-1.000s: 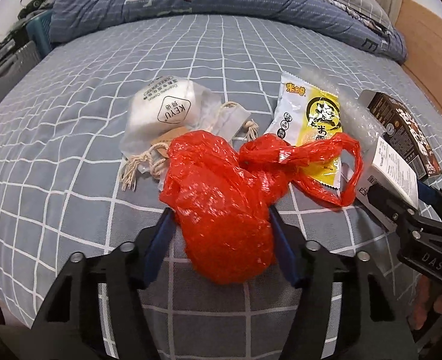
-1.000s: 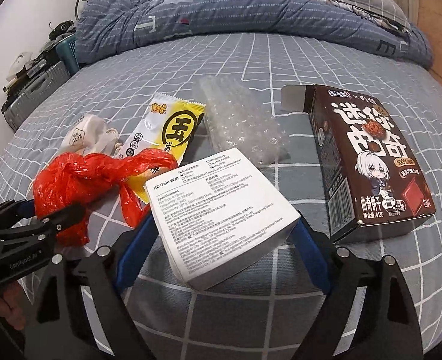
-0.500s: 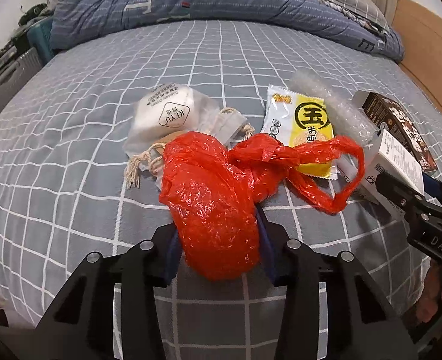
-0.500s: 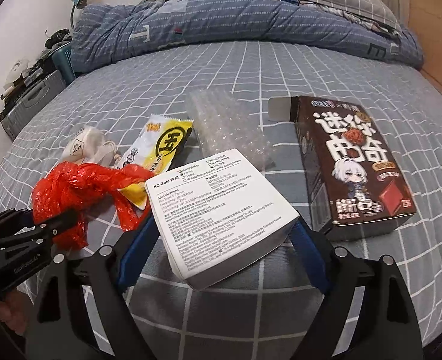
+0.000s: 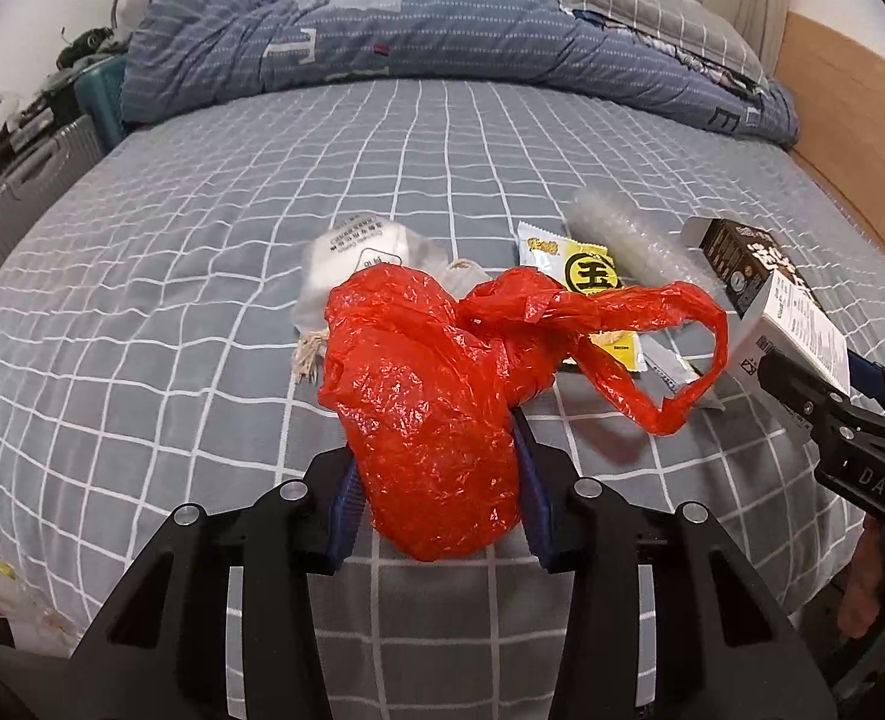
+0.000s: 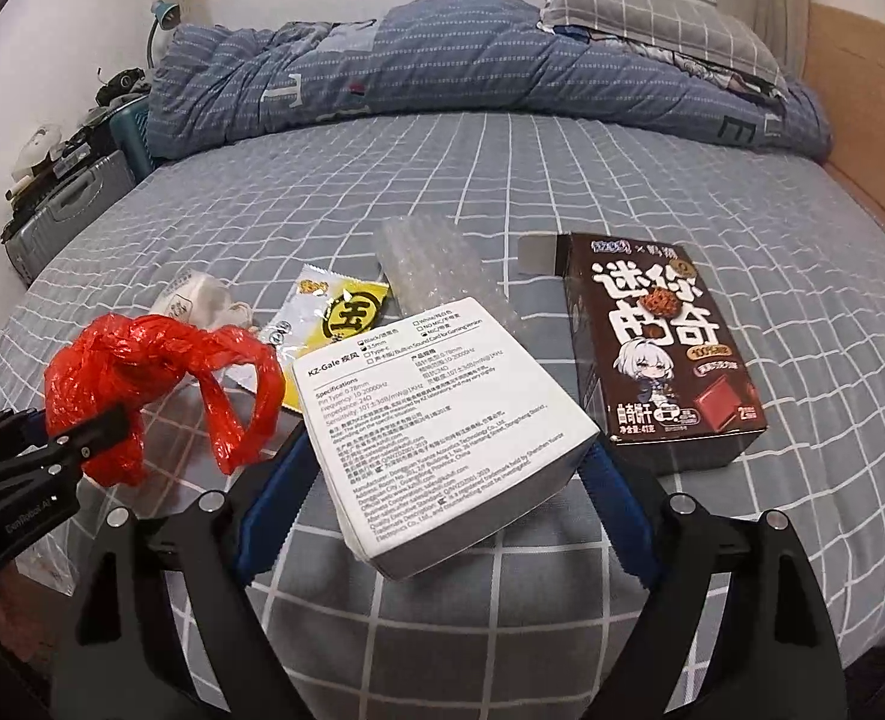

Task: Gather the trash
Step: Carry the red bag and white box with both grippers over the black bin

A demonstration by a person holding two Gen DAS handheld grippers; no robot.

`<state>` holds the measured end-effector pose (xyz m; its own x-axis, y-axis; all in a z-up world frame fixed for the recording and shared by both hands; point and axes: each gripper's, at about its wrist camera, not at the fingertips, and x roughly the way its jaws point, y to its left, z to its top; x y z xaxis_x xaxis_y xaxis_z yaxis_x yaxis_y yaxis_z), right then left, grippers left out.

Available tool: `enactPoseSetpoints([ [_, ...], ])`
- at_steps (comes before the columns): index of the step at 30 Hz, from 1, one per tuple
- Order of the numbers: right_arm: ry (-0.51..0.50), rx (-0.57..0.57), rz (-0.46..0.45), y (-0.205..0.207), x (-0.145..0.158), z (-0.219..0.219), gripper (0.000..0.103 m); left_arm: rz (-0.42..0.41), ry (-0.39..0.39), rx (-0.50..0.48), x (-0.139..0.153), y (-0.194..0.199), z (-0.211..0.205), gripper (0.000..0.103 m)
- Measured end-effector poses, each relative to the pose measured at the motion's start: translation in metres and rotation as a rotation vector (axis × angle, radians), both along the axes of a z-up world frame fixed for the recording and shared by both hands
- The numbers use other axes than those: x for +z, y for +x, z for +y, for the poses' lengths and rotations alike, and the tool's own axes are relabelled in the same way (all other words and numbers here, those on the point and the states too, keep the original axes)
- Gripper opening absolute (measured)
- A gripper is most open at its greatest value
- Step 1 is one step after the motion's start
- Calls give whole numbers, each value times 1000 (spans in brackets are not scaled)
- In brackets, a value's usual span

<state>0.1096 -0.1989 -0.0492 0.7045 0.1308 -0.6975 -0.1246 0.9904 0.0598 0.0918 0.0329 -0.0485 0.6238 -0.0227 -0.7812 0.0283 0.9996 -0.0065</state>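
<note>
- Left gripper (image 5: 439, 480) clamped on red plastic bag (image 5: 436, 396), bag lifted above grey checked bed (image 5: 202, 228), handle loop dangling to the right.
- Right gripper (image 6: 442, 480) closed around white box (image 6: 442, 420), box tilted, clear of the sheet.
- Yellow snack packet (image 6: 346, 312), bubble wrap (image 6: 436, 264), brown carton (image 6: 658, 348), white pouch (image 5: 352, 252) lying on bed.

The bed (image 5: 202, 276) is seen from 2 fisheye cameras, each mounted behind a gripper and aimed obliquely downward toward the folded quilt (image 6: 442, 66) at the far end. The red bag (image 5: 442, 408) is framed very close in the left view, the white box (image 6: 442, 432) in the right. Both items are shared by both views.
</note>
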Motion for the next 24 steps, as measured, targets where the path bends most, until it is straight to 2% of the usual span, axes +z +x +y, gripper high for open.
enactPoseSetpoints([
  [15, 12, -20, -16, -30, 10, -2, 82, -17, -23, -6, 15, -33, 3, 43],
  [24, 7, -38, -32, -58, 14, -3, 82, -19, -10, 11, 12, -61, 0, 43],
])
